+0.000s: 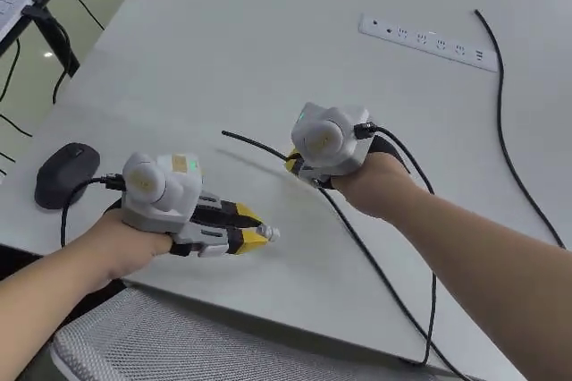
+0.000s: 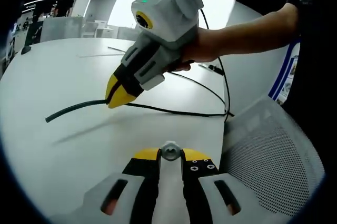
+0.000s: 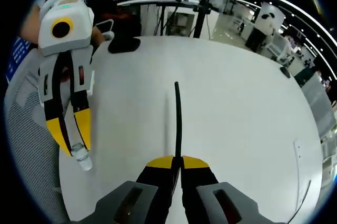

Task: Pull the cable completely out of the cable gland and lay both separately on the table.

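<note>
Head view: your left gripper (image 1: 257, 229) sits low by the near edge of the worktop (image 1: 268, 41), with your right gripper (image 1: 293, 165) just beyond it and the two apart
Left fingers: clamped on the cable gland (image 1: 269, 234), a small pale piece poking out past the yellow tips
Right fingers: closed on the black cable (image 1: 246, 141), close to its free end
Cable gland: held off the worktop in your left gripper and clear of the cable (bare worktop shows between them in the left gripper view)
Cable: the short free end sticks out past your right fingers, its shadow on the worktop beneath; the long remainder trails back under your right hand and over the near edge
Left gripper view: the gland sits between your own tips at the bottom; the right gripper comes in from above, tilted down, pinching the cable
Right gripper view: the cable runs straight up from between your closed fingers; the left gripper hangs at the left, gland at its tips
Far side: a white power strip (image 1: 427, 41), well apart from both grippers
Left edge: a dark mouse (image 1: 64, 171) near your left hand
Right side: a second cable (image 1: 500, 122), thin and black, lying on the worktop
Below the near edge: a grey mesh chair (image 1: 134, 345)
</note>
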{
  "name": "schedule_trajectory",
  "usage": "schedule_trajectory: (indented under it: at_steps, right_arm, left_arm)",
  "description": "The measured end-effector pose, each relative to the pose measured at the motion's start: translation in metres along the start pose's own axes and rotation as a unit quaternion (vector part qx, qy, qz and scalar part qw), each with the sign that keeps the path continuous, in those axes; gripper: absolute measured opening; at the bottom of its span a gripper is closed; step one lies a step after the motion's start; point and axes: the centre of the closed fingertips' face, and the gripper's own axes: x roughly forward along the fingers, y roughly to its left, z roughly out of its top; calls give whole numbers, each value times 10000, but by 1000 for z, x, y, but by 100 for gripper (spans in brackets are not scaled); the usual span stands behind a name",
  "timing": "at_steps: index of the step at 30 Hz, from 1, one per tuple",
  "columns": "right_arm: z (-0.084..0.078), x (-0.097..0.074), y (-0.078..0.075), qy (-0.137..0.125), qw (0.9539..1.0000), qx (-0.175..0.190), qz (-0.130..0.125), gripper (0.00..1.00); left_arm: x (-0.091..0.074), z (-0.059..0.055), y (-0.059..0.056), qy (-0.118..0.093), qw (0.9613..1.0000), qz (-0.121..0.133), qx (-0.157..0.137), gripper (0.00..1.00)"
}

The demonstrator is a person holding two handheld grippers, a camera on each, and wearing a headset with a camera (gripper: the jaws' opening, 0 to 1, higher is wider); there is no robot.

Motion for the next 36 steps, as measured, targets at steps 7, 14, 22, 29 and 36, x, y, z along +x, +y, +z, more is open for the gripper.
schedule_trajectory:
  at_steps: [7,14,22,29,36]
  right_arm:
    - [0,12,12,50,9995,-95,281,0]
    - [-1,18,22,85,9989,-138,435,0]
    - [-3,21,24,119,9988,-188,431,0]
    - [-2,21,24,91,9990,-85,440,0]
    - [-3,20,24,120,9991,-40,397,0]
  left_arm:
    - [1,-10,7,20,9998,131,-142,15]
    - [2,-15,9,75,9997,165,-185,15]
    - [3,-20,9,79,9995,213,-213,15]
    - [3,-24,11,205,9994,286,-71,16]
    - [3,-27,11,280,9991,311,17,16]
